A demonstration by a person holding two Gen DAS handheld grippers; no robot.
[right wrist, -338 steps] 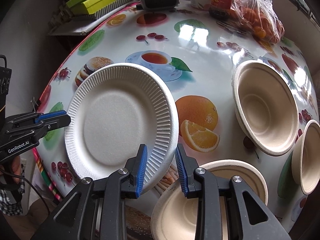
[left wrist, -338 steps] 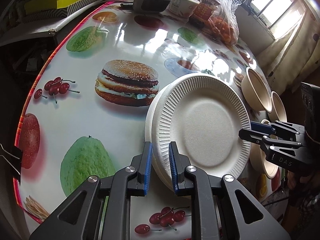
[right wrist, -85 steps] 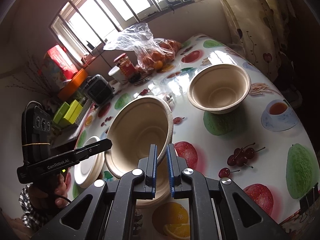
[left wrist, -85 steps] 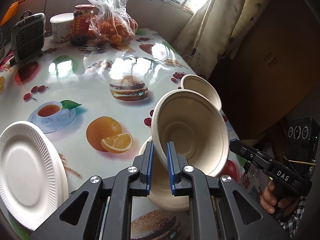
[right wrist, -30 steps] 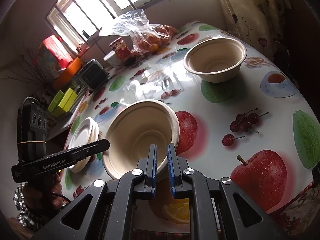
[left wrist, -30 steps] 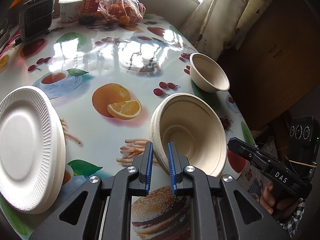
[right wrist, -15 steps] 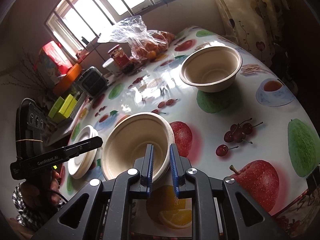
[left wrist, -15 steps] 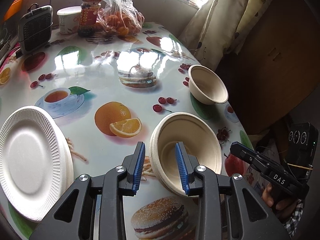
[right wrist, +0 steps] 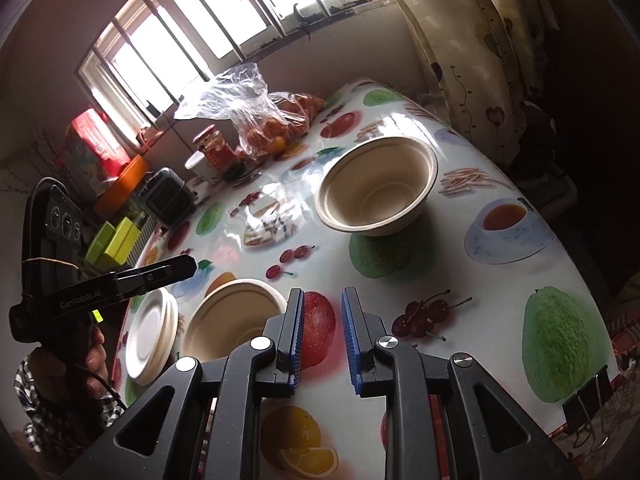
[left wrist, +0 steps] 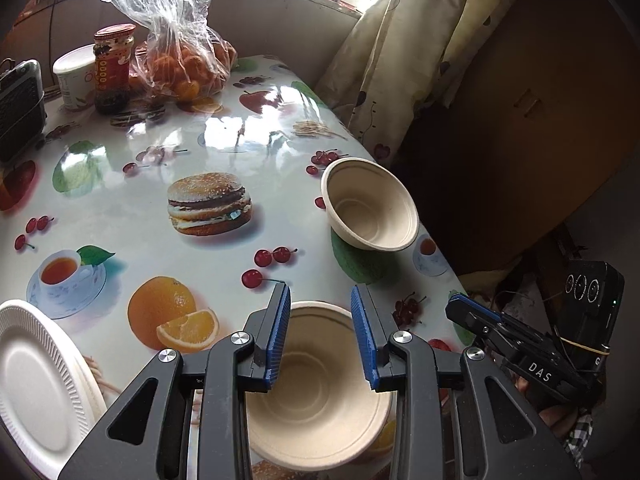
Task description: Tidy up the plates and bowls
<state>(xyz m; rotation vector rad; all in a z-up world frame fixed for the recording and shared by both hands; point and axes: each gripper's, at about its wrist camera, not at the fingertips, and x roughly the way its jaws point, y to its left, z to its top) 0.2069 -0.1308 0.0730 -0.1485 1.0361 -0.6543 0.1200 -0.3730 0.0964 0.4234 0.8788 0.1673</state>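
Observation:
A stack of beige paper bowls (left wrist: 320, 396) sits on the table at the near edge, right under my left gripper (left wrist: 320, 332), which is open and empty above it. The stack also shows in the right wrist view (right wrist: 228, 320). A single beige bowl (left wrist: 370, 204) stands farther right near the table edge, and shows in the right wrist view (right wrist: 378, 186). A stack of white ribbed paper plates (left wrist: 36, 384) lies at the near left, also visible in the right wrist view (right wrist: 152, 338). My right gripper (right wrist: 322, 332) is open and empty, just right of the bowl stack.
The table (left wrist: 224, 136) has a glossy fruit-print cloth. At its far side stand a bag of oranges (left wrist: 180, 60), a red-lidded jar (left wrist: 112, 68), a white tub (left wrist: 72, 76) and a small black heater (left wrist: 18, 108). A curtain (left wrist: 404, 48) hangs past the right edge.
Both grippers let go of the bowl after setting it on the other bowl. The jaws have opened wider and both grippers have drawn back and up from the stack.

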